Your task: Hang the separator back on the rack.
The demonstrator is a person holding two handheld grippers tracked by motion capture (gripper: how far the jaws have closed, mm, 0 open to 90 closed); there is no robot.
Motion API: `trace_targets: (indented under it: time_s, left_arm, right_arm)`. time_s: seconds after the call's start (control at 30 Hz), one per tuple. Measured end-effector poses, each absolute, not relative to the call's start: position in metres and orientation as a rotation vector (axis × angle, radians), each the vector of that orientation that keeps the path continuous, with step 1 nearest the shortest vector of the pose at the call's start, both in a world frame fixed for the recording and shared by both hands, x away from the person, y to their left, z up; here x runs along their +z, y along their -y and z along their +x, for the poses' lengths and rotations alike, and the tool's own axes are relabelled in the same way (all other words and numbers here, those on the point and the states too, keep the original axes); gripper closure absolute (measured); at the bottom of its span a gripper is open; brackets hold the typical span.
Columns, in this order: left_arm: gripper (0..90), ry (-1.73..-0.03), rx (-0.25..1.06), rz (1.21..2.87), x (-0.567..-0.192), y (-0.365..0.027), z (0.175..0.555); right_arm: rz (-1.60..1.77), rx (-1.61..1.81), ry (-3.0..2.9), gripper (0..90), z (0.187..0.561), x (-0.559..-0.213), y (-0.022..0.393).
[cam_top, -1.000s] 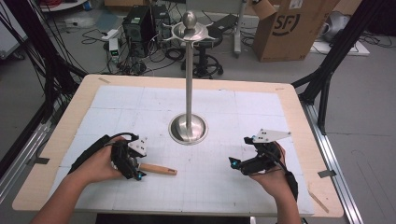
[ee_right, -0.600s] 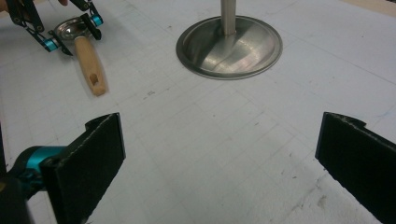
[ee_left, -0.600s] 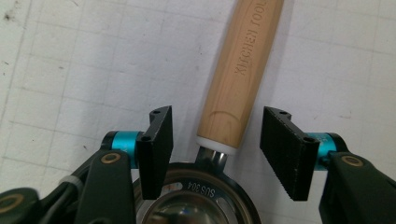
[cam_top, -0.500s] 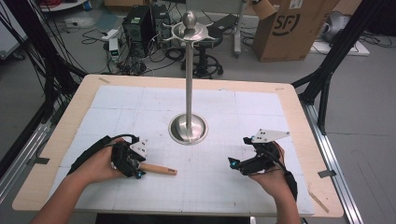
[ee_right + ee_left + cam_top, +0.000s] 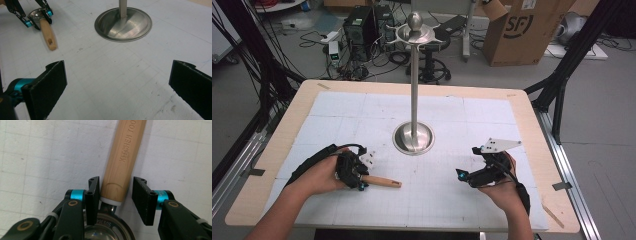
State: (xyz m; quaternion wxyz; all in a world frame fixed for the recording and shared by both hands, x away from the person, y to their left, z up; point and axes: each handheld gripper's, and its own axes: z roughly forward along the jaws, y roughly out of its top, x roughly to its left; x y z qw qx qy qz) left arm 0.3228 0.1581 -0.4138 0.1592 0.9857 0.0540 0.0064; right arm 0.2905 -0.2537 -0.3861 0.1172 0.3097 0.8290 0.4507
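Left gripper view: "KITCHEN" lettering (image 5: 127, 147) on handle (image 5: 121, 167)

Robotics lab, gridded test table (image 5: 337, 107), black rig frame (image 5: 569, 65), floor cables (image 5: 377, 65), computer tower (image 5: 359, 27), cardboard box (image 5: 532, 30)

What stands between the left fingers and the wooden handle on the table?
Nothing visible. The left gripper has been closing around the wooden handle; one finger touches it, while a small gap remains beside the other.
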Motion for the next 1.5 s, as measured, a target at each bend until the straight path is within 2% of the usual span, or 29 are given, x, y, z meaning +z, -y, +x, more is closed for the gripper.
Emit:
trace_targets:
  time_s: [0.07,0.57,1.07,1.17,1.5]
  left_arm:
    - [63.9,-0.152,0.016,2.819,-0.413,-0.159,0.324]
    - [68.5,-0.184,-0.009,2.809,-0.414,-0.161,0.328]
    - [69.2,-0.202,-0.045,2.787,-0.413,-0.165,0.330]
    - [69.1,-0.196,-0.016,2.783,-0.409,-0.170,0.330]
    - [69.1,-0.268,0.055,2.577,-0.376,-0.193,0.326]
  right_arm:
    - [0.920,1.323,-2.426,0.0,0.290,-0.386,0.254]
    - [0.913,1.320,-2.428,0.0,0.290,-0.386,0.254]
    - [0.917,1.318,-2.432,0.0,0.290,-0.386,0.253]
    - [0.915,1.316,-2.432,0.0,0.291,-0.387,0.254]
    - [0.918,1.318,-2.434,0.0,0.291,-0.387,0.253]
